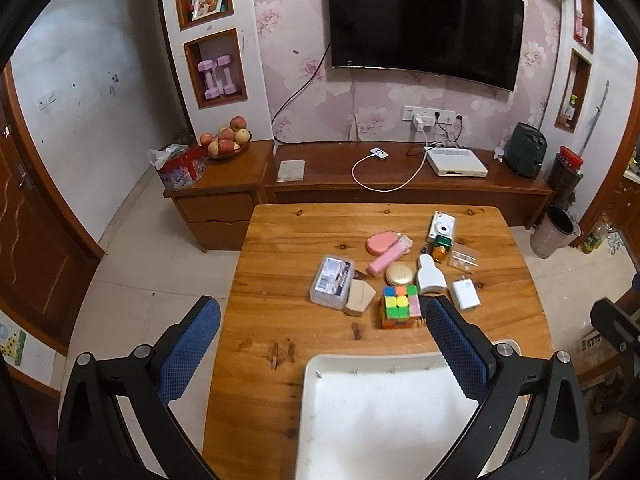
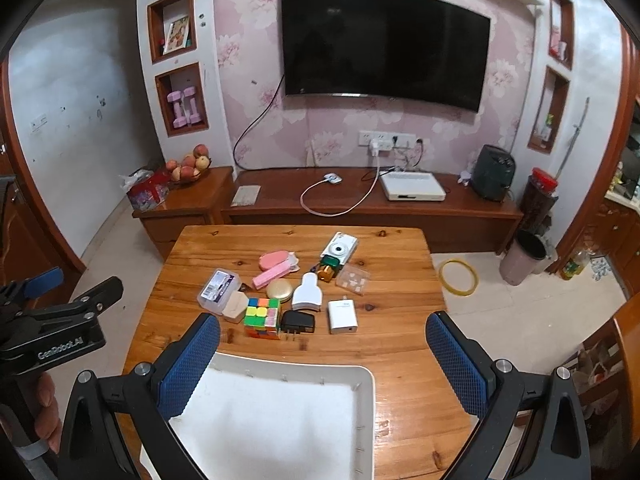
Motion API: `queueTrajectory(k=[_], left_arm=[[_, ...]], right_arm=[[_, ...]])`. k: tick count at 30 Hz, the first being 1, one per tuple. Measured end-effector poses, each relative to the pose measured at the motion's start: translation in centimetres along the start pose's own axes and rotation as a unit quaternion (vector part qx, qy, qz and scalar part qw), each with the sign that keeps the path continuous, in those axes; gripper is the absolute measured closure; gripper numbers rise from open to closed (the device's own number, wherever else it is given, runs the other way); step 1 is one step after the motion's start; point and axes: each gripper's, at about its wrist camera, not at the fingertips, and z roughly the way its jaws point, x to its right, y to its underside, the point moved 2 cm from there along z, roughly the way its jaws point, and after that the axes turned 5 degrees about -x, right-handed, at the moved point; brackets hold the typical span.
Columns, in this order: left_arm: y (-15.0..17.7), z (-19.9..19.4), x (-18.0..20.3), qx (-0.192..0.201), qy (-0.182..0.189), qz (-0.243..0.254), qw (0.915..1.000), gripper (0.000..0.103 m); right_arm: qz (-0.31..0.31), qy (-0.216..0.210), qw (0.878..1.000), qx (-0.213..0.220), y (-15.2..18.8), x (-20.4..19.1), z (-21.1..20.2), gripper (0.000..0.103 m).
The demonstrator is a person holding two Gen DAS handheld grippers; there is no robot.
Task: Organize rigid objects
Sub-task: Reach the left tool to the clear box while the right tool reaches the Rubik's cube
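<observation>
A cluster of small objects lies mid-table: a colour cube [image 1: 400, 306] [image 2: 262, 316], a clear plastic box [image 1: 332, 280] [image 2: 218, 285], a pink case [image 1: 380, 243], a gold compact [image 1: 400, 274] [image 2: 279, 291], a white charger [image 1: 465, 294] [image 2: 342, 316], a black plug adapter [image 2: 297, 323] and a white camera [image 1: 440, 227] [image 2: 339, 249]. A white tray [image 1: 344, 368] [image 2: 360, 376] sits at the near table edge. My left gripper [image 1: 322, 344] is open and empty above the tray. My right gripper [image 2: 322, 354] is open and empty, also above the tray's far rim.
The wooden table [image 1: 280, 320] [image 2: 400, 352] stands before a low TV cabinet [image 1: 400, 188]. A bin [image 2: 524, 256] and a tape ring [image 2: 458, 276] sit on the floor at right. The left gripper's body [image 2: 60, 320] shows at the left of the right wrist view.
</observation>
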Motion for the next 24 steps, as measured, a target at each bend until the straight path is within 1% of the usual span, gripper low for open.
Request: queueTrajectory(k=[4,7,9,12,14,18,21,22,24], left_arm=[[-1.4,2.1,-0.5,-0.012,-0.009,-0.006,0.9999,0.001],[-1.9,3.9,-0.5,-0.021,-0.014,-0.003,0.9997,0.001],[-2.1,5.5,-0.5,-0.035,-0.015,0.001,0.9993,0.001],[-2.3,8.1,-0.3,-0.060,-0.007,0.008,0.9982,0.001],[-2.2,10.2,-0.3,-0.079,-0.002,0.009,0.9968,0.001],[-2.3,14.4,-0.4,-0.108,0.001,0.004,0.9941,0.001],[-2.4,17.1,-0.5,-0.132,0.007,-0.003,0.9913,0.001],[-2.5,18.2,-0.5,-0.141,0.011,-0.005,0.9899,0.001],[-2.6,19.8,-0.5,-0.151,0.012,-0.006,0.9885,0.001]], right_arm=[[-0.002,-0.014,1.000,-0.020,-1.2,-0.2,1.9,0.000],[0.002,-0.040,0.999,-0.037,-2.1,-0.1,3.8,0.000],[0.008,-0.050,0.997,-0.051,-2.7,0.1,5.3,0.000],[0.016,-0.059,0.996,-0.069,-3.1,0.2,7.7,0.000],[0.017,-0.057,0.995,-0.080,-3.2,0.1,9.5,0.000],[0.017,-0.034,0.994,-0.100,-2.9,-0.3,13.0,0.000],[0.028,-0.039,0.991,-0.129,-2.6,-0.6,16.0,0.000],[0.029,-0.041,0.989,-0.139,-2.5,-0.7,16.9,0.001],[0.030,-0.042,0.987,-0.155,-2.2,-1.2,18.6,0.009]])
